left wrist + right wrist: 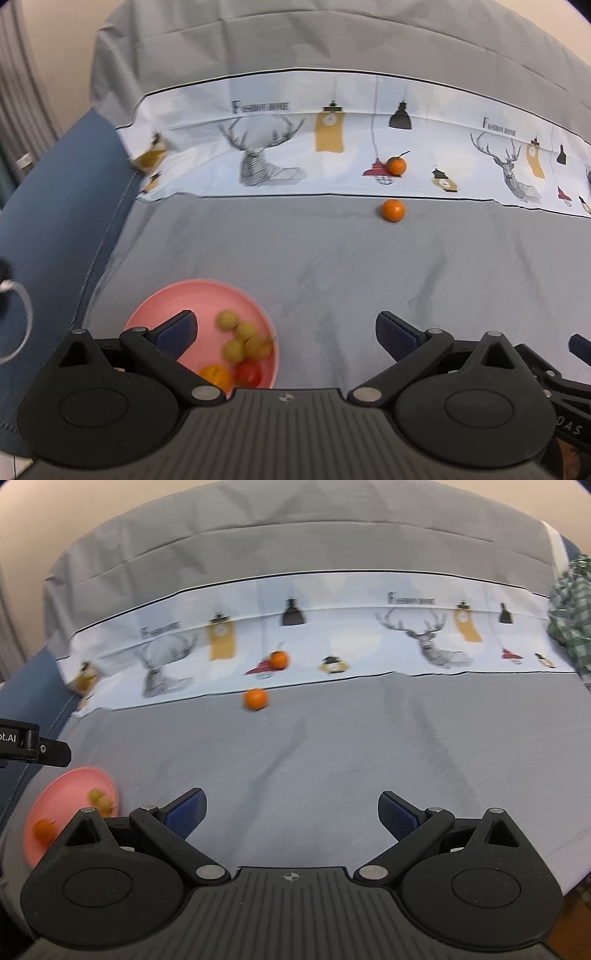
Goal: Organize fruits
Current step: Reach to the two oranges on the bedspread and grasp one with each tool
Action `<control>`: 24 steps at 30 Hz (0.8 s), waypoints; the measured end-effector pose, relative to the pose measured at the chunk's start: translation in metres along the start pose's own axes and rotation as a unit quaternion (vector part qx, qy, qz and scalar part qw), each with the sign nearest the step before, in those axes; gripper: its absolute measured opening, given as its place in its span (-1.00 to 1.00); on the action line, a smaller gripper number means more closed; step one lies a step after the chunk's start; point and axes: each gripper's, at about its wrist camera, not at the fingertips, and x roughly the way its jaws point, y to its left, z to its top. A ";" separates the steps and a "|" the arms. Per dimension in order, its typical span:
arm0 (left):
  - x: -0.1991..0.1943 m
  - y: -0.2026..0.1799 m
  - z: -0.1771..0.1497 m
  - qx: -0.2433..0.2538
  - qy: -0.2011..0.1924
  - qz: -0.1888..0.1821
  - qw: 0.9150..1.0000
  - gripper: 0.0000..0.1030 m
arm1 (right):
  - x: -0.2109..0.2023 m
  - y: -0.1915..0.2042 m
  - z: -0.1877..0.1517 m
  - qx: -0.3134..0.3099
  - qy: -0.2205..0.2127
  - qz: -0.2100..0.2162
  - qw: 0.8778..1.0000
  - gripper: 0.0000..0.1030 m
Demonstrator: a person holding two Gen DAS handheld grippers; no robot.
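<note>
A pink plate (173,299) lies on the grey bedsheet at the near left. It holds a cluster of yellow-green fruits (242,338), an orange fruit (216,374) and a red tomato (249,373). My left gripper (286,332) is open and empty, its left finger above the plate. Two oranges lie farther away: one (393,210) on the grey sheet, one with a stem (397,165) on the printed band. In the right wrist view my right gripper (291,810) is open and empty above bare sheet, with the plate (62,794) at its left and both oranges (255,699) (279,660) ahead.
The printed white band (295,158) with deer and lamps runs across the bed, with a grey folded cover (295,37) behind it. A blue bed edge (55,206) is at the left. A green checked cloth (572,616) lies at the far right.
</note>
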 end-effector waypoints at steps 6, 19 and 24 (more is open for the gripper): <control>0.030 -0.036 0.025 0.019 -0.002 -0.009 1.000 1.00 | 0.022 -0.030 0.013 0.014 -0.008 -0.020 1.000 0.92; 0.108 -0.086 0.082 0.037 0.003 -0.029 0.999 1.00 | 0.089 -0.068 0.052 0.015 -0.038 -0.041 0.998 0.93; 0.165 -0.103 0.114 0.059 0.008 -0.050 0.997 1.00 | 0.144 -0.076 0.075 0.007 -0.052 -0.037 0.998 0.94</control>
